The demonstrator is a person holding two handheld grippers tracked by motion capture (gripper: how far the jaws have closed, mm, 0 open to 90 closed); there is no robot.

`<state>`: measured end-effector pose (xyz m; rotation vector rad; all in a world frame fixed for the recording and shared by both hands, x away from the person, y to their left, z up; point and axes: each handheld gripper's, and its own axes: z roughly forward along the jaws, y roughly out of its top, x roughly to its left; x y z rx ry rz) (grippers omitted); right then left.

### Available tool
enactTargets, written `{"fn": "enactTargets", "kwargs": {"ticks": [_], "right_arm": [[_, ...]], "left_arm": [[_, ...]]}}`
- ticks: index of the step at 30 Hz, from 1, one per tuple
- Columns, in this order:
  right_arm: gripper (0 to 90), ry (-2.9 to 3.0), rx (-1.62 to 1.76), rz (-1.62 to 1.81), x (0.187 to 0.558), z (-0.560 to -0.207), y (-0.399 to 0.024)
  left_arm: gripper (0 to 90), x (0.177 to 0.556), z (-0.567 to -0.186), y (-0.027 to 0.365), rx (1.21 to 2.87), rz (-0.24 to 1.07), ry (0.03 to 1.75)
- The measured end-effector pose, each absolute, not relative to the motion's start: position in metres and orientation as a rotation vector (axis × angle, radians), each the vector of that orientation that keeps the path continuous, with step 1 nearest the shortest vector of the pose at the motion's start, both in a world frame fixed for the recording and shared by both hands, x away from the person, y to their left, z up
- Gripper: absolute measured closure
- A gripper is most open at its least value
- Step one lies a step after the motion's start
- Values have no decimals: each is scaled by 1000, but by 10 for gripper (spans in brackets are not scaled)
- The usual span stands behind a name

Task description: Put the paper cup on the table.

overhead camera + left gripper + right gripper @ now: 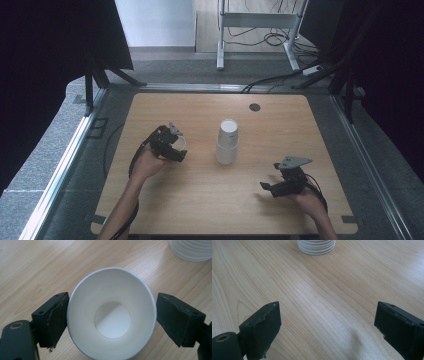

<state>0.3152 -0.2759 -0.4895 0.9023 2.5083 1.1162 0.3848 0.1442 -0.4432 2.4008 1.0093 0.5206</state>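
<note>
A light wooden table (225, 200) carries a stack of white paper cups (227, 142) at its middle. Left of the stack, a single white cup (111, 315) sits between the left tool's (111, 317) parted jaws, unclamped. The right tool (327, 327) hangs spread wide over bare wood.

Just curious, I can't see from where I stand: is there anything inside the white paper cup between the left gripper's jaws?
The paper cup is empty: its white walls and round bottom show bare. The wooden table under it is covered.
</note>
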Motion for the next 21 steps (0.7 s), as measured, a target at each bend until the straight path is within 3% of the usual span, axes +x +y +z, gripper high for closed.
{"fn": "enactTargets", "kwargs": {"ticks": [14, 21], "right_arm": [[82, 2509, 907, 1126, 314, -489, -278], [84, 2512, 907, 1129, 314, -488, -278]], "left_arm": [[5, 375, -426, 150, 2316, 527, 986], [0, 366, -415, 154, 2272, 550, 968]]}}
